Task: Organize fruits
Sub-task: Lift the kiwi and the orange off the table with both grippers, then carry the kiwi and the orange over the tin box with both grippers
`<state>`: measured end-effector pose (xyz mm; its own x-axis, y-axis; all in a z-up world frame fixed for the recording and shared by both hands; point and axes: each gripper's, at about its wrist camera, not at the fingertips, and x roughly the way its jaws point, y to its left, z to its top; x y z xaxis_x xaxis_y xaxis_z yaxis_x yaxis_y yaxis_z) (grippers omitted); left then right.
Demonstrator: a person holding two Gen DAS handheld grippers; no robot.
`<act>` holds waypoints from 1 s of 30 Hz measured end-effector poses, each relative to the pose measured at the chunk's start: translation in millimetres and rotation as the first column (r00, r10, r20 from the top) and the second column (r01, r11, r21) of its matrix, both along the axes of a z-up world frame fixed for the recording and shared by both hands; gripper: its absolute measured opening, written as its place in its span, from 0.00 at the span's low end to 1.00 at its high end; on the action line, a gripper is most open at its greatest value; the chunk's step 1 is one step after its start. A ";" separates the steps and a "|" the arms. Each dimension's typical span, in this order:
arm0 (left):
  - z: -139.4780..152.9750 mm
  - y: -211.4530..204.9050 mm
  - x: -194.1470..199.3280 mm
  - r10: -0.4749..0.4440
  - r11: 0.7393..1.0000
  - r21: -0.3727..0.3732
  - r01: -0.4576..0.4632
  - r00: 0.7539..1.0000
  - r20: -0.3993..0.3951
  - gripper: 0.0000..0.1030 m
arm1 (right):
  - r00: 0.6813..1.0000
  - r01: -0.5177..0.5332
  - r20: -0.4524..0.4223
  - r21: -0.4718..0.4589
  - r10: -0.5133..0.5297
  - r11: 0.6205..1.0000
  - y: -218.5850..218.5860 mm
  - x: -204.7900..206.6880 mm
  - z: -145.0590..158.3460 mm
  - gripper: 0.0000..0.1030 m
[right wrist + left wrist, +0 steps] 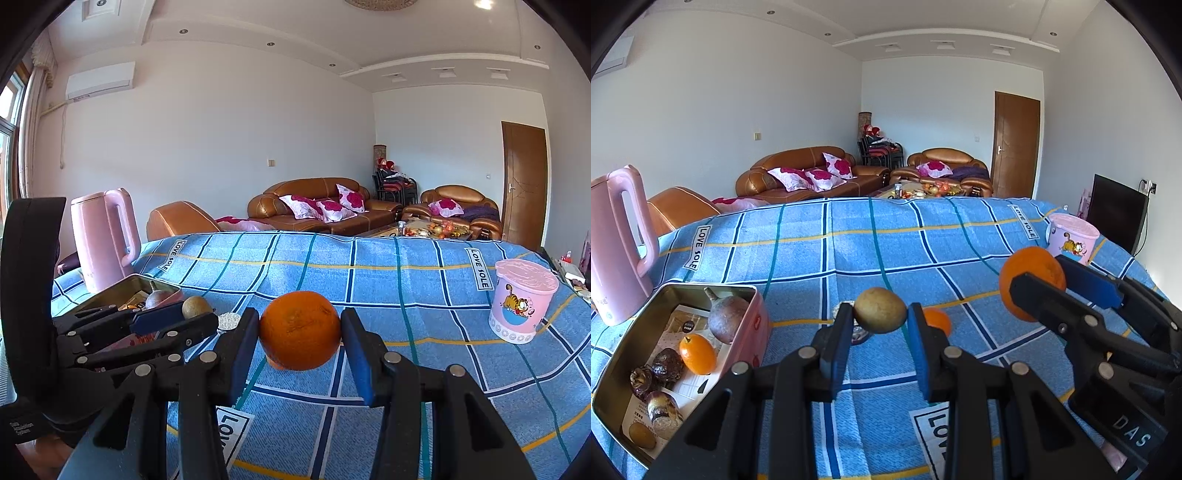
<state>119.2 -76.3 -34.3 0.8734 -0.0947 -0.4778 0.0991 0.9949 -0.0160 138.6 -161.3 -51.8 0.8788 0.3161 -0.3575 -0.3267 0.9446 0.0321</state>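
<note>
Both grippers carry fruit. Your left gripper point(880, 334) has its fingers pressed on the two sides of a brownish-green round fruit point(880, 310), lifted clear of the blue checked cloth point(849, 258). Your right gripper point(300, 345) brackets the big orange point(300, 335): the left pad touches the peel; a thin gap seems to show at the right pad, but fisheye distortion makes that hard to call. In the left wrist view the orange sits up off the cloth, so it reads as clamped.

Key relation: the open metal tin point(746, 295) lies to the left of and below your left fingers, just beside them, already holding a kumquat point(697, 353), a purple-brown fruit point(727, 319) and some dark pieces. The left hand is clearly nearer the tin; the right one is well apart from it, on the far side of the left gripper. The round fruit has no long axis to align.

A small orange fruit point(938, 320) sits on the cloth just behind the left gripper's right finger.
</note>
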 end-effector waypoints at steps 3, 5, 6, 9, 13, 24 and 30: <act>0.7 -0.9 -2.5 0.000 1.000 0.007 0.000 1.000 0.009 0.31 | 1.000 0.000 0.012 0.001 0.000 1.000 0.2 -2.2 0.9 0.47; 1.1 -1.1 -3.3 0.002 1.000 0.010 -0.002 1.000 0.013 0.31 | 1.000 0.001 0.018 0.002 -0.001 1.000 -0.2 -3.5 1.1 0.47; 1.2 -1.1 -3.7 0.003 1.000 0.010 -0.003 1.000 0.015 0.31 | 1.000 0.001 0.021 0.002 -0.001 1.000 -0.3 -4.3 1.4 0.47; 1.6 -0.9 -4.8 0.008 1.000 0.011 -0.008 1.000 0.020 0.31 | 0.999 0.002 0.033 0.003 -0.002 1.000 -0.3 -6.1 2.1 0.47; 2.7 0.7 -7.1 0.016 1.000 0.011 -0.017 0.999 0.029 0.31 | 0.999 0.004 0.051 -0.004 -0.004 1.000 1.0 -10.3 3.0 0.47; 3.4 6.6 -11.2 0.043 0.999 0.015 -0.043 0.999 0.030 0.31 | 0.998 0.010 0.054 -0.006 -0.009 1.000 -0.3 -10.3 3.3 0.47; 1.8 12.1 -12.5 0.068 0.997 0.025 -0.068 0.998 0.016 0.31 | 1.000 -0.005 0.011 0.015 0.005 1.000 2.2 -7.4 2.2 0.47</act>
